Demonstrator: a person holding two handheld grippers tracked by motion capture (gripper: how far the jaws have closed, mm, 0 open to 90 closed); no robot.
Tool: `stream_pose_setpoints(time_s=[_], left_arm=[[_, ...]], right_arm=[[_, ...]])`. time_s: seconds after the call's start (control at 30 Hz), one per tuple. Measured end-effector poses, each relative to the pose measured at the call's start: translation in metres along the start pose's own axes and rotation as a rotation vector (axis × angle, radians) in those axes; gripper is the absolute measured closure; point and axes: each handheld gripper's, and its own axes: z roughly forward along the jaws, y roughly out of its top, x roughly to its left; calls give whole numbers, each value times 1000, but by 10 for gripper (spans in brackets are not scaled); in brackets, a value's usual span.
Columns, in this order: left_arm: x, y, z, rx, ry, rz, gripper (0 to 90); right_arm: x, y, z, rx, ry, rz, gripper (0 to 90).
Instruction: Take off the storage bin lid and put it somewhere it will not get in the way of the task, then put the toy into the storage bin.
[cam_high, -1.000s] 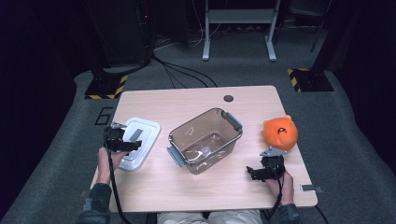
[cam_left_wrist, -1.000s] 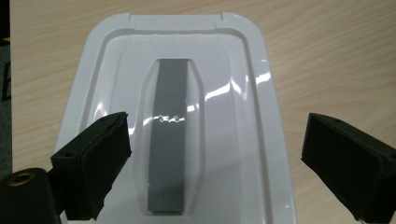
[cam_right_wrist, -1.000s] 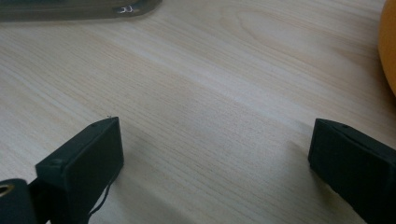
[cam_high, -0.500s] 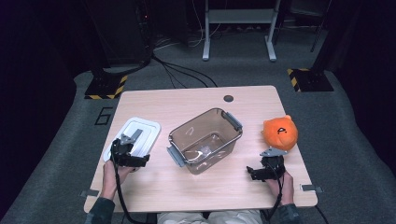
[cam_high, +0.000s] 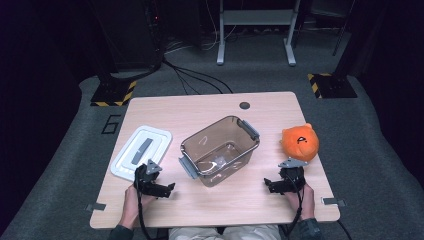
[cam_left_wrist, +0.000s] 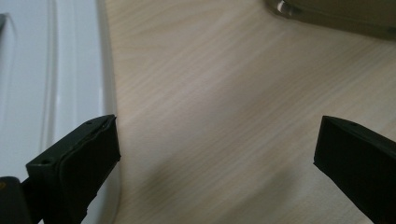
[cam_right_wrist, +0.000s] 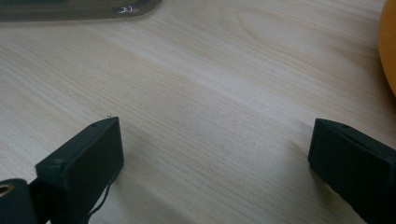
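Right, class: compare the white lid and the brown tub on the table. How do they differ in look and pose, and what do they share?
The white lid is opaque; the brown tub is see-through.
The lid lies flat and low on the table; the tub stands taller, open side up, with nothing covering it.
The lid has a grey strip along its middle; the tub has grey handles at two ends.
Both are rounded rectangles, set at an angle to the table's edges.
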Motion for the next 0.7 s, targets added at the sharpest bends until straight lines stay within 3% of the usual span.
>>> stream_pose_setpoints(time_s=[0.07, 0.2, 0.37, 0.7], left_arm=[[-9, -2, 6, -2, -8, 12, 1], [-15, -2, 11, -3, -12, 12, 0], [-13, -7, 19, -63, -48, -50, 0], [-14, -7, 19, -68, -42, -51, 0]], right_arm=[[0, 0, 0, 1, -1, 0, 25], [0, 0, 0, 0, 1, 1, 25], [0, 0, 0, -2, -1, -5, 23], [1, 0, 1, 1, -16, -2, 4]])
